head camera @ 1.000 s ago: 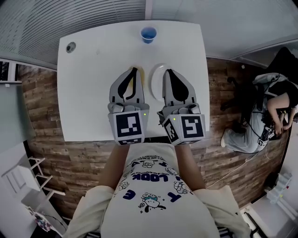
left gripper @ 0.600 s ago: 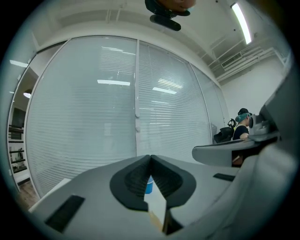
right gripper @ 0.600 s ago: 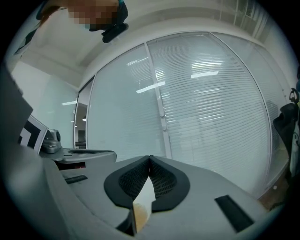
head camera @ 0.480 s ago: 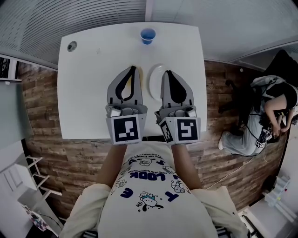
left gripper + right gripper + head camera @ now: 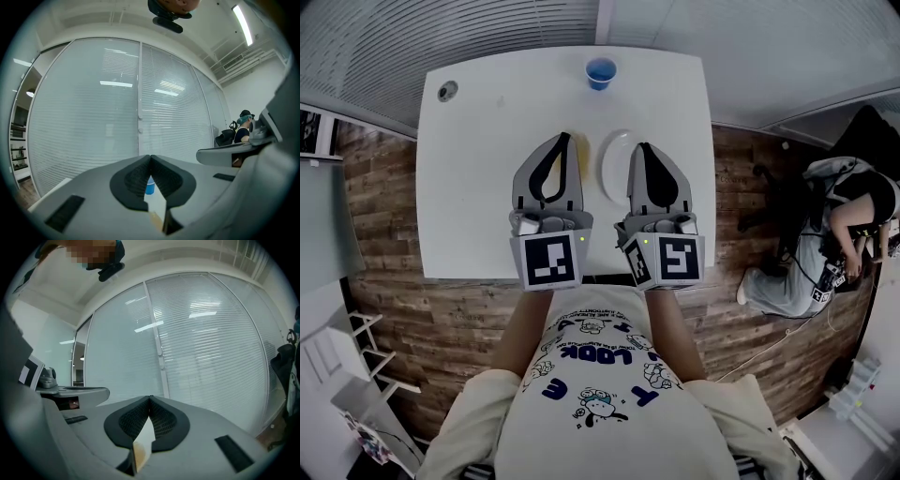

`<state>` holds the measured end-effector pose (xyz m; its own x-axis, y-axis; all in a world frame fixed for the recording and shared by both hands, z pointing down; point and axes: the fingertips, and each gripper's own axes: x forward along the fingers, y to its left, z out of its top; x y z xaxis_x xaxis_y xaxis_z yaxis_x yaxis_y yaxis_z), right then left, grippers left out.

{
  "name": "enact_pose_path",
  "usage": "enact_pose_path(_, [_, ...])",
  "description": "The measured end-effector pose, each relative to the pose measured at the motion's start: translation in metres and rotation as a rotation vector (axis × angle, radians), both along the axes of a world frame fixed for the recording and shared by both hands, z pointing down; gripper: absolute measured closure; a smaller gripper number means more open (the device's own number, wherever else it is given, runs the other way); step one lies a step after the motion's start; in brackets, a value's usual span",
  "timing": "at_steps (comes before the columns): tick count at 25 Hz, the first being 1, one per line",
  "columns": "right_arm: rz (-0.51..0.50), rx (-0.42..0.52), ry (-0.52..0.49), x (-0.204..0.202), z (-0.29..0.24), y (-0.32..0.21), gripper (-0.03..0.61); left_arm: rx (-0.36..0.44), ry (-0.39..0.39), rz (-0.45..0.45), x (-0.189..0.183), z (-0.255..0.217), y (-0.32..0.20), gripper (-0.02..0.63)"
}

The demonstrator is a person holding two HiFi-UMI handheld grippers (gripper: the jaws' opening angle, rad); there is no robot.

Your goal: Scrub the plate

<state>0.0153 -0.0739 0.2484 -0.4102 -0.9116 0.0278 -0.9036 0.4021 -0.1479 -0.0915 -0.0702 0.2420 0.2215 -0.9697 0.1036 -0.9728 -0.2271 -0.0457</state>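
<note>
Desk (image 5: 478,187), white: left half bare and open, apart from a round port (image 5: 447,91) at the far left corner. Blue cup (image 5: 600,72) at the far edge, centre. The plate (image 5: 614,169) lies mid-desk between both tools, its right side under the right gripper (image 5: 639,146). A yellow item (image 5: 584,155) lies just beside the plate's left rim, against the left gripper (image 5: 566,139).

Left fingers (image 5: 133,180): tips pressed together, and we see nothing between them. Right fingers (image 5: 164,423): likewise.

Both marker cubes overhang the near edge.

Room: wood-plank floor (image 5: 384,216), blinds (image 5: 441,37) beyond the far edge, seated person (image 5: 848,211) well to the right.
</note>
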Motion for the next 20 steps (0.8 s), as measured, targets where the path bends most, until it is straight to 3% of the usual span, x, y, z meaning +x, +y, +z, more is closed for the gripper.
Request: enact_pose_path(20, [0.016,0.005,0.007,0.0045,-0.0019,-0.0023,0.584,-0.008,0.007,0.006,0.0082,0.0015,-0.0003,0.589])
